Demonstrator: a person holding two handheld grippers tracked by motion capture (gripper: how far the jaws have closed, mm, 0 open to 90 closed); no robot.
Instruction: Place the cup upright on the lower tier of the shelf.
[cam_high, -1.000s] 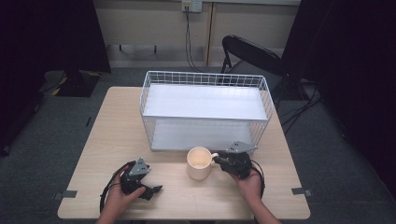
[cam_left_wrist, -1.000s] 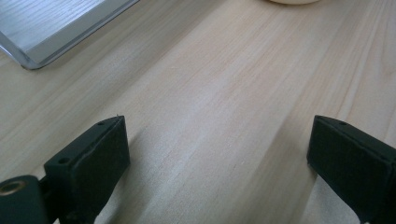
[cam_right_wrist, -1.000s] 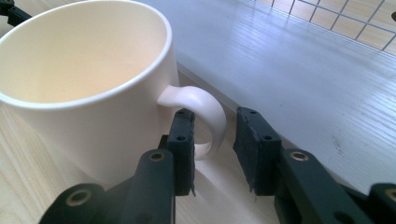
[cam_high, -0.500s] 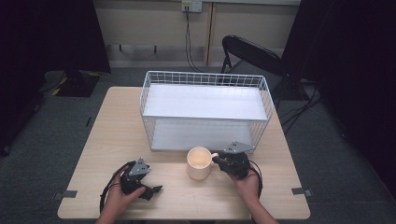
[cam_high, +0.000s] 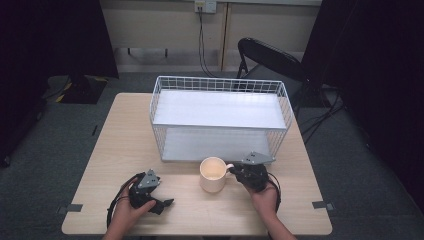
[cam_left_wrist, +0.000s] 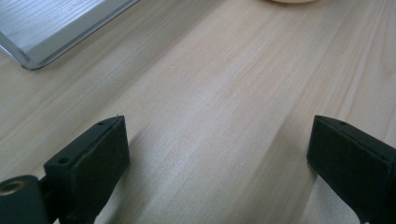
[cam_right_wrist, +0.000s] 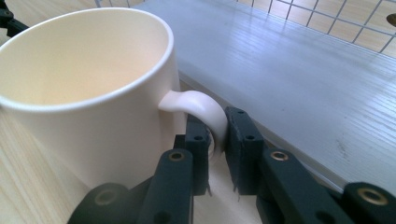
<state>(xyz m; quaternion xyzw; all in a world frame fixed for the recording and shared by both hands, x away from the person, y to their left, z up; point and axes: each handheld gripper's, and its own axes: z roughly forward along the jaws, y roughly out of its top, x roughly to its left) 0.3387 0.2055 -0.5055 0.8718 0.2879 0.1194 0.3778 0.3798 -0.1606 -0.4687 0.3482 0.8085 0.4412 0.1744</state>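
A cream mug stands upright on the wooden table, just in front of the white wire rack. Its handle points right, toward my right gripper. In the right gripper view the two black jaws have just been closing and now pinch the handle, one pad inside the loop and one outside. The mug looks empty. My left gripper lies low near the table's front left, its jaws wide apart over bare wood, with nothing between them.
The wire rack has a white upper shelf and a lower board right behind the mug. A black folding chair stands beyond the table. Tape marks sit near the front corners. Bare wood lies between the two hands.
Hands and mug stay where they were. No shift of the mug shows in the high view.
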